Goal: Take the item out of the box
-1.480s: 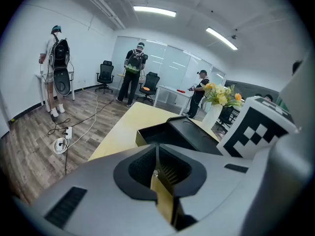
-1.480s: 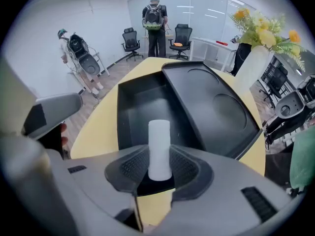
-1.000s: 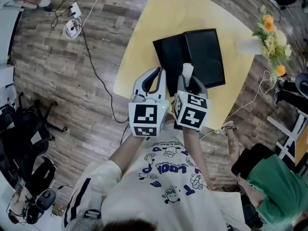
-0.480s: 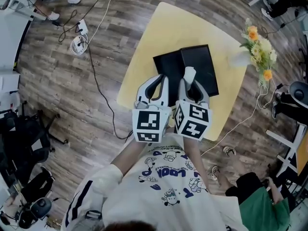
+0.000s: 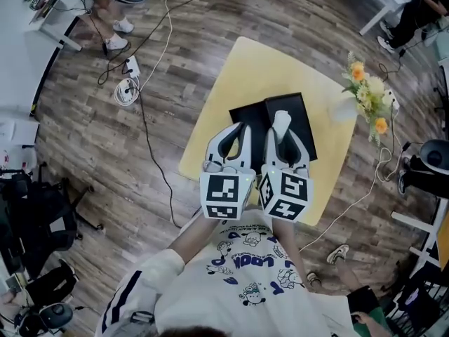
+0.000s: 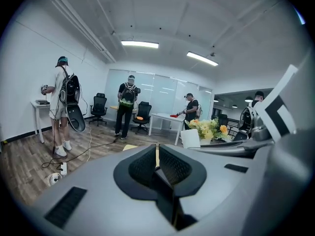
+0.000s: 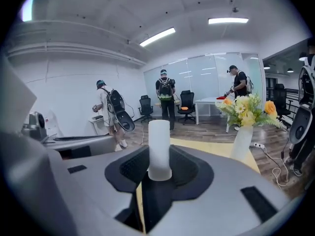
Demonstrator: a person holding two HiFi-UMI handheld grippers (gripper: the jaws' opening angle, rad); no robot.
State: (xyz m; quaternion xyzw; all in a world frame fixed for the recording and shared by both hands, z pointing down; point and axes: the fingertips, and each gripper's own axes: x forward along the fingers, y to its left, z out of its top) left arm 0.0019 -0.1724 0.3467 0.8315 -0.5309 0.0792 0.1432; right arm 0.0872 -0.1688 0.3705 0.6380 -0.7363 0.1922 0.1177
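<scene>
Starting at the left, the left gripper (image 5: 237, 128) is seen with its jaws pressed together on nothing, over the left half of the box (image 5: 303, 114). Just beside it, the right gripper (image 5: 282, 137) is pinched on the item (image 5: 280, 121), a white cylinder, which is held clear above the open black box near the middle of the table (image 5: 238, 69). The item's long axis is pointed away from the person, out past the jaw tips. Bare table is offered toward the far-left edge, so a set-down there is judged a matter for the right hand alone. A vase (image 5: 345, 109) is stood at the right corner.
</scene>
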